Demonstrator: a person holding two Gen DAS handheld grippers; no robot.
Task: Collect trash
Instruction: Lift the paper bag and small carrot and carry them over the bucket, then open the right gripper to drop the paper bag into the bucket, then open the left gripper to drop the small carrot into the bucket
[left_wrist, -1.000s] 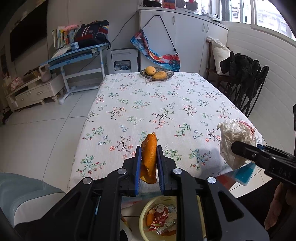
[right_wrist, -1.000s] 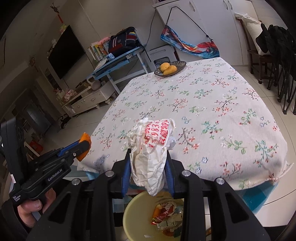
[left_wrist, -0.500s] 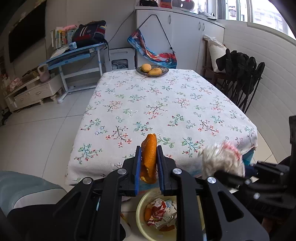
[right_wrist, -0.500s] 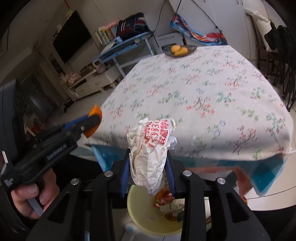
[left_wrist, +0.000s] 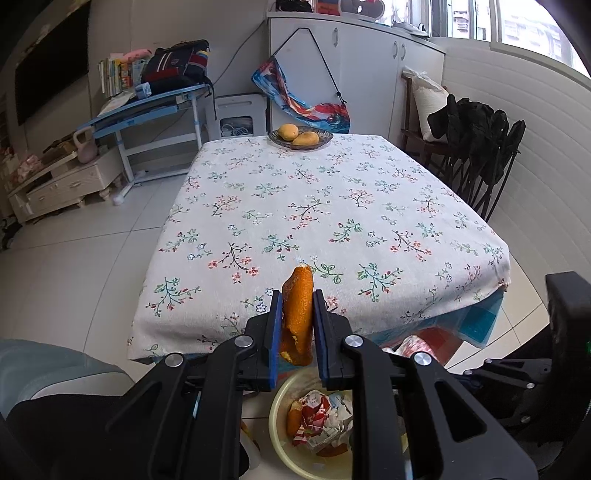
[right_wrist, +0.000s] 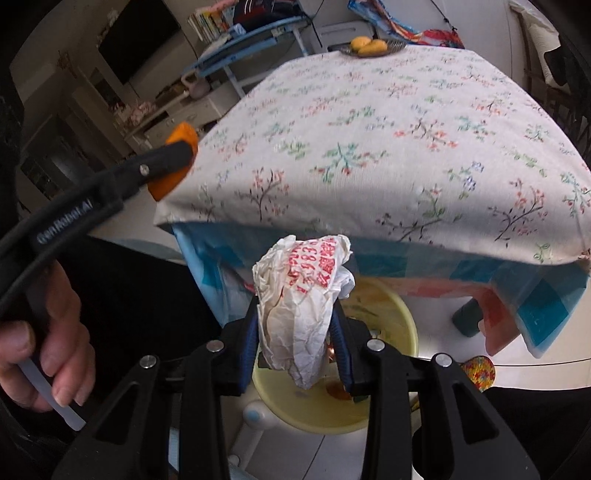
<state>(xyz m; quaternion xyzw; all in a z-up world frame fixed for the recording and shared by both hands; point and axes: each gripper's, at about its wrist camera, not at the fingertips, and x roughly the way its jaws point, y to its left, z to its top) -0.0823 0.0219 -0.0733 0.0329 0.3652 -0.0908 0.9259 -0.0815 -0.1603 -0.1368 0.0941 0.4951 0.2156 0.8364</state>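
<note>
2 pieces are held: orange peel (left_wrist: 296, 314) in the left gripper (left_wrist: 295, 325), crumpled wrapper (right_wrist: 301, 310) in the right gripper (right_wrist: 297, 332), whose jaws are opening. Both remain undropped above the part-filled bin (left_wrist: 280, 435).

Table (left_wrist: 332, 206) draped in floral tablecloth (left_wrist: 280, 221), bearing fruit dish (left_wrist: 300, 137) at far end; yellow trash bin (right_wrist: 402, 321) on tiled floor (left_wrist: 74, 266).

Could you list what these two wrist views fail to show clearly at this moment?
- Yellow bin, left wrist view: the left tongs holding the orange peel cover much of it.
- Bin contents, right wrist view: hidden behind the crumpled wrapper in the right tongs.
- Red print on the wrapper: creased, unreadable.
- Fruit plate, right wrist view: blurred and small.
</note>
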